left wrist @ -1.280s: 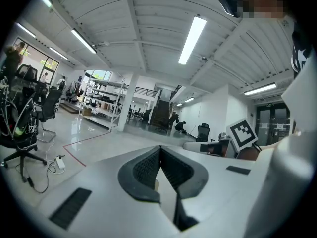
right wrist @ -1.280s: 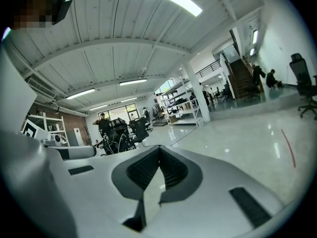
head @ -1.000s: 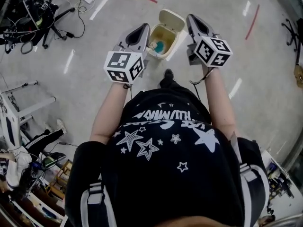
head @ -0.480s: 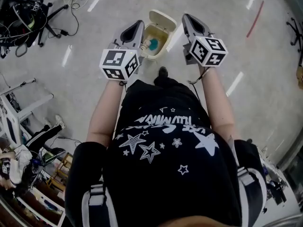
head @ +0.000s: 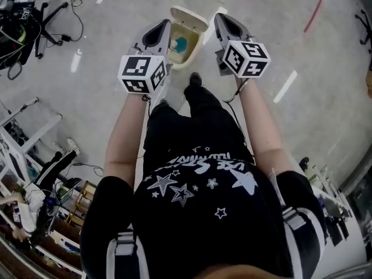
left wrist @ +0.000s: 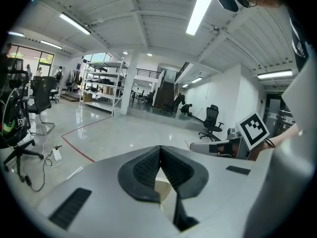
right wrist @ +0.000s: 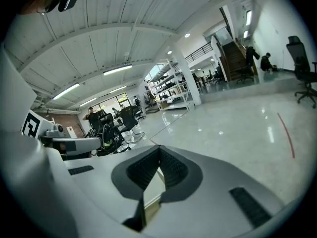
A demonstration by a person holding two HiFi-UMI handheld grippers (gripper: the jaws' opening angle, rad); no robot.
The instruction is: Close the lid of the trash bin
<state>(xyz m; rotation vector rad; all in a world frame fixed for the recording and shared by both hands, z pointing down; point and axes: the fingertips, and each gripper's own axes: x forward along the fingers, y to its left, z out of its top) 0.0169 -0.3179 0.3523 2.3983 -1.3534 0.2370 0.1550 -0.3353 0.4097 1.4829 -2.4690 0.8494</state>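
A small cream trash bin (head: 174,56) stands on the floor ahead of the person, its lid (head: 189,18) swung up and open at the far side. Blue rubbish (head: 181,42) lies inside. My left gripper (head: 165,24) hangs just left of the bin and is shut and empty. Just right of the lid, my right gripper (head: 217,17) is also shut and empty. In the left gripper view the jaws (left wrist: 159,148) meet at their tips, with a cream patch below them. The right gripper view shows the same (right wrist: 159,148).
The person's shoe (head: 193,79) is right in front of the bin. Cables and a tripod (head: 26,22) lie at the far left and a red floor line (head: 317,9) at the far right. Racks and clutter (head: 35,196) fill the lower left. An office chair (left wrist: 213,121) stands far off.
The person has stepped towards the bin. Bin and both grippers sit higher in the head view, and the grippers stay shut on either side of it. The lid stays open.
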